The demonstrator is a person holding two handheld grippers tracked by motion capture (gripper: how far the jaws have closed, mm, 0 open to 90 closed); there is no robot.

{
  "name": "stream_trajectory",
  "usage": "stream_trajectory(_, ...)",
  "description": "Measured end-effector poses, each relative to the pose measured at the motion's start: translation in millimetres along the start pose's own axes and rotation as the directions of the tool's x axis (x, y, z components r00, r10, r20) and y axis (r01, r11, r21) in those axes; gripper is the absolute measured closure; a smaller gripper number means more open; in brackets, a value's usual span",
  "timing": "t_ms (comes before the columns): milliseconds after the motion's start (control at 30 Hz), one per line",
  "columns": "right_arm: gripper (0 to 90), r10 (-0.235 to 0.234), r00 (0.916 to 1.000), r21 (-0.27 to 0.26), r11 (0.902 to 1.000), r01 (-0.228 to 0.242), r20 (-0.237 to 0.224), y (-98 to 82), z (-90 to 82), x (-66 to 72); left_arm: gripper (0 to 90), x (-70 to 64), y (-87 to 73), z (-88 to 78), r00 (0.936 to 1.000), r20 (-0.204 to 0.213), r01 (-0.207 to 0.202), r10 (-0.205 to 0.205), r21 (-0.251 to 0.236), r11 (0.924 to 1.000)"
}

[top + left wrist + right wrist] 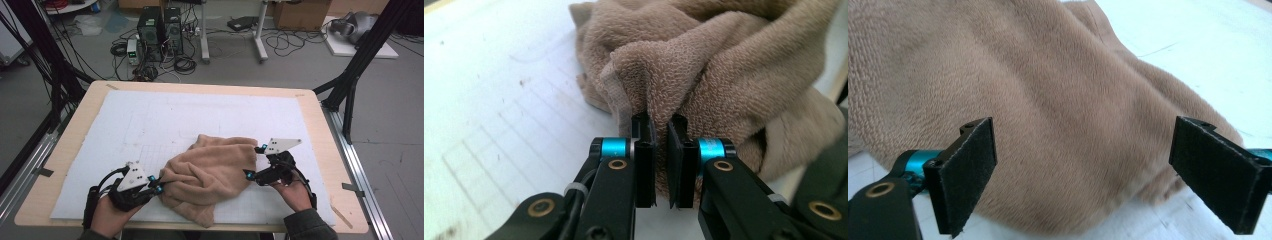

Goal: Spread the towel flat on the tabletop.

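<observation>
Since the tan towel (212,175) lies crumpled at six o'clock on the surface (150,115), I judge it soft, light and limp. My left hand-held gripper (159,186) is clamped on its nine o'clock fold; my right hand-held gripper (254,161) gapes at three o'clock, where the edge is the best hold.

So I've got the towel (210,175) bunched near the table's (320,130) front edge, one hand-held gripper (159,186) at its left, the other (252,161) right.

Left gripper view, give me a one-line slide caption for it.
Left gripper shut on a fold of the tan towel, bunched on the white mat.
</observation>
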State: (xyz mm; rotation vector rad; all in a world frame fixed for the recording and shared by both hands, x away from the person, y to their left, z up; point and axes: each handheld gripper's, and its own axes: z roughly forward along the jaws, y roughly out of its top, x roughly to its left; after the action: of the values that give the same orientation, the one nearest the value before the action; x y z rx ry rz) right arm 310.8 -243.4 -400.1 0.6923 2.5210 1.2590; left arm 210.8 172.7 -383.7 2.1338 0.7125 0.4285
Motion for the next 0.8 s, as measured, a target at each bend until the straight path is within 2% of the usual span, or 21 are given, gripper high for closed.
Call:
stream_trajectory(133,17.4,-0.011,0.9998,0.018,0.9998,0.011,-0.016,4.5,10.4,-1.3,82.2,-0.7,-2.6,-2.5,0.9997,0.022,0.008,-0.008,-0.005,1.0000)
stream_trajectory(167,22.4,-0.026,0.9992,0.043,0.9987,0.027,-0.029,8.4,20.8,-3.0,74.3,1.6,-2.2,-1.9,0.9992,0.036,0.018,-0.017,-0.005,0.9998)
stream_trajectory(200,22.4,-0.026,0.9992,0.043,0.9987,0.027,-0.029,8.4,20.8,-3.0,74.3,3.5,-1.8,-1.6,0.9986,0.045,0.028,-0.028,-0.009,0.9996)
stream_trajectory(233,27.9,-0.035,0.9984,0.057,0.9977,0.037,-0.045,9.7,28.5,-3.8,60.9,6.6,-1.1,-2.1,0.9974,0.060,0.041,-0.040,-0.015,0.9990)
stream_trajectory(267,27.9,-0.035,0.9984,0.057,0.9977,0.037,-0.045,9.7,28.5,-3.8,60.9,9.6,-0.3,-3.7,0.9959,0.075,0.052,-0.050,-0.027,0.9983)
stream_trajectory(333,31.7,-0.039,0.9980,0.078,0.9960,0.043,-0.050,9.0,37.5,-6.1,52.1,16.2,1.9,-8.1,0.9907,0.116,0.077,-0.072,-0.044,0.9960)
stream_trajectory(367,36.7,-0.028,0.9977,0.112,0.9931,0.034,-0.062,6.8,44.2,-8.0,46.8,19.3,3.6,-10.5,0.9901,0.119,0.081,-0.075,-0.049,0.9955)
stream_trajectory(400,36.7,-0.028,0.9977,0.112,0.9931,0.034,-0.062,6.8,44.2,-8.0,46.8,22.0,5.5,-12.8,0.9913,0.112,0.077,-0.070,-0.056,0.9955)
stream_trajectory(433,40.3,-0.026,0.9974,0.133,0.9905,0.034,-0.068,5.8,47.2,-8.9,45.1,26.0,7.9,-15.5,0.9930,0.100,0.069,-0.062,-0.062,0.9957)
stream_trajectory(500,47.6,-0.031,0.9970,0.170,0.9845,0.043,-0.071,4.0,52.0,-9.4,43.5,32.0,11.7,-16.3,0.9936,0.095,0.069,-0.062,-0.074,0.9949)
stream_trajectory(567,54.2,-0.057,0.9955,0.199,0.9774,0.071,-0.076,2.9,56.0,-8.3,42.0,39.6,15.9,-12.2,0.9933,0.096,0.072,-0.065,-0.078,0.9943)
stream_trajectory(633,65.1,-0.084,0.9948,0.209,0.9733,0.094,-0.059,3.9,57.2,-5.7,42.1,47.7,19.4,-2.4,0.9890,0.120,0.097,-0.086,-0.085,0.9917)
stream_trajectory(667,76.8,-0.116,0.9915,0.218,0.9676,0.126,-0.058,5.3,56.3,-3.7,42.2,52.3,20.7,3.9,0.9849,0.141,0.113,-0.100,-0.086,0.9899)
stream_trajectory(733,78.8,-0.116,0.9911,0.219,0.9673,0.127,-0.065,5.6,56.0,-3.6,42.5,58.5,23.6,17.3,0.9789,0.158,0.143,-0.129,-0.076,0.9868)
stream_trajectory(800,81.9,-0.114,0.9909,0.211,0.9692,0.126,-0.072,6.5,51.7,-3.0,50.7,62.9,24.9,29.7,0.9653,0.217,0.165,-0.146,-0.074,0.9835)
